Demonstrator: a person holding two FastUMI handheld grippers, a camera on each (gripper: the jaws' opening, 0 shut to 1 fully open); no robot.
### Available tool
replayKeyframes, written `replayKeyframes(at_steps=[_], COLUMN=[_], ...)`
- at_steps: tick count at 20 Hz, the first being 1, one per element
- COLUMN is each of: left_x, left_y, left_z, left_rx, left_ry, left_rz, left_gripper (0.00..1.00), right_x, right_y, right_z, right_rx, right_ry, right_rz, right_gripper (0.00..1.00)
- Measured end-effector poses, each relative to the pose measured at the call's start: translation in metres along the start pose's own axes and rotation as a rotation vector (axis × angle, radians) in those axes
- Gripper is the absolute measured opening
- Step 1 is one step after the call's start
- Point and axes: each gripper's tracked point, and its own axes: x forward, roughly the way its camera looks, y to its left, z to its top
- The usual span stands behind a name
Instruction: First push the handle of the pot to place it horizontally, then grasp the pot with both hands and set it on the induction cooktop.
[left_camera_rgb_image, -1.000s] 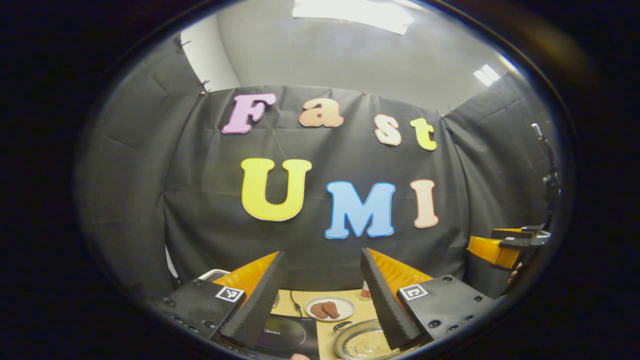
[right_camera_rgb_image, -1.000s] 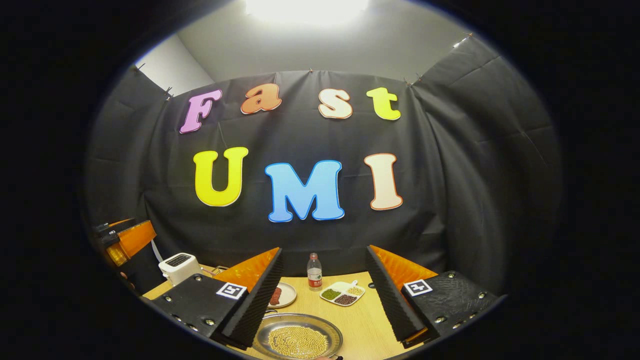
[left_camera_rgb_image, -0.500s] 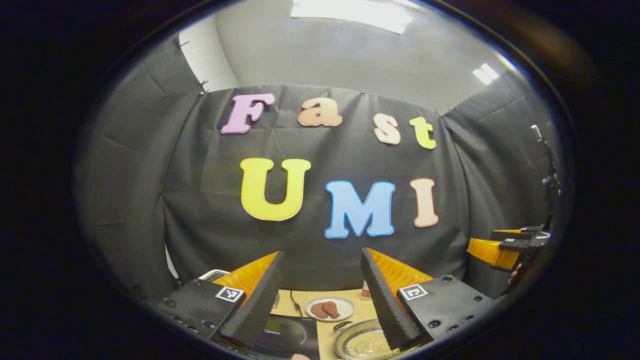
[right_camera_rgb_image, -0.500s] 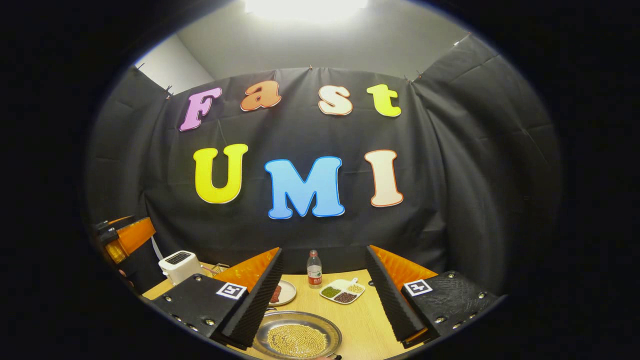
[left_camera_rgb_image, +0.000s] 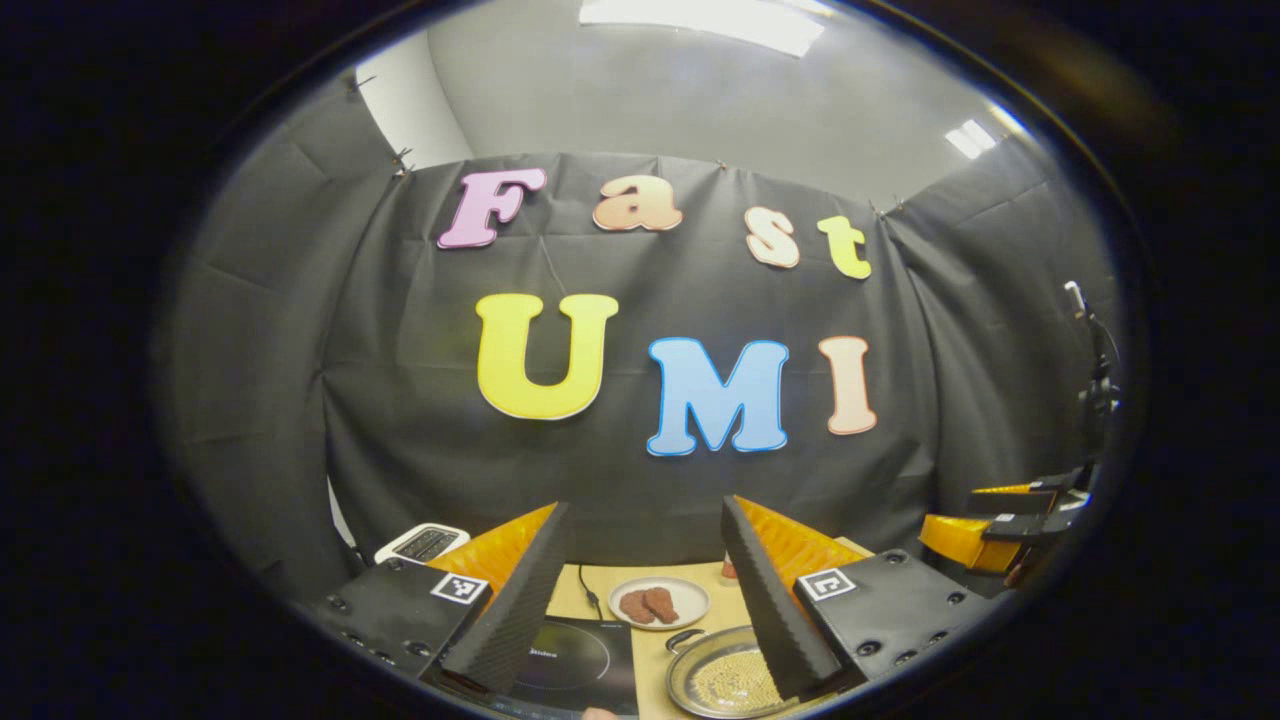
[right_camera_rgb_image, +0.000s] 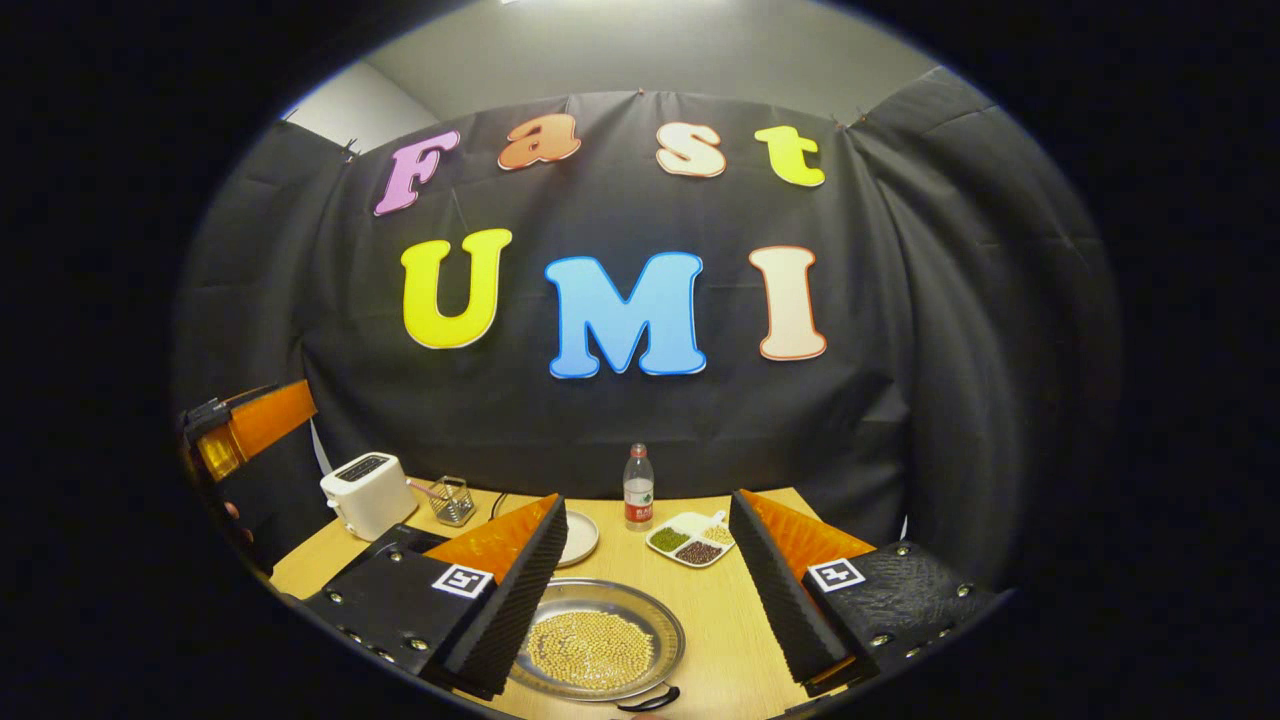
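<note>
- Both jaws stand spread and empty: the left gripper (left_camera_rgb_image: 645, 600) hangs above the induction cooktop (left_camera_rgb_image: 570, 655), the right gripper (right_camera_rgb_image: 640, 590) above the pot (right_camera_rgb_image: 592, 640).
- Beans fill the pot, which sits on the table (right_camera_rgb_image: 725, 640) beside the cooktop.
- Print on the cooktop and on the bottle (right_camera_rgb_image: 638, 488) label is too small to read.

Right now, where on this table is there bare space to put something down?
The clearest bare wood lies right of the pot, running back to the divided dish. A smaller patch sits in front of the toaster at the left corner. The back is crowded: wire basket, plate, bottle. The cooktop fills the pot's left.
</note>
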Motion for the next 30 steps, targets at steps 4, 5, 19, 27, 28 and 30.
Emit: replayKeyframes(at_steps=[4,5,19,27,28,30], left_x=[0.0,0.001,0.009,0.015,0.016,0.016], left_y=[-0.003,-0.003,-0.001,0.009,0.011,0.015], left_z=[-0.017,-0.023,-0.047,-0.057,-0.059,-0.059], left_rx=[0.004,0.008,0.008,0.011,0.011,0.011], left_ry=[0.03,0.041,0.097,0.119,0.122,0.125], left_rz=[-0.002,-0.002,0.005,0.02,0.024,0.035], left_gripper=[0.95,0.95,0.95,0.95,0.95,0.95], right_x=[0.002,0.002,-0.009,-0.033,-0.034,-0.041], right_y=[0.007,0.008,0.035,0.053,0.055,0.059], right_z=[-0.038,-0.048,-0.184,-0.25,-0.256,-0.265], right_rx=[-0.003,-0.006,-0.059,-0.073,-0.072,-0.076], right_ry=[0.1,0.126,0.521,0.777,0.789,0.829], right_rz=[0.041,0.051,0.168,0.262,0.278,0.299], right_gripper=[0.99,0.99,0.44,0.08,0.01,0.04])
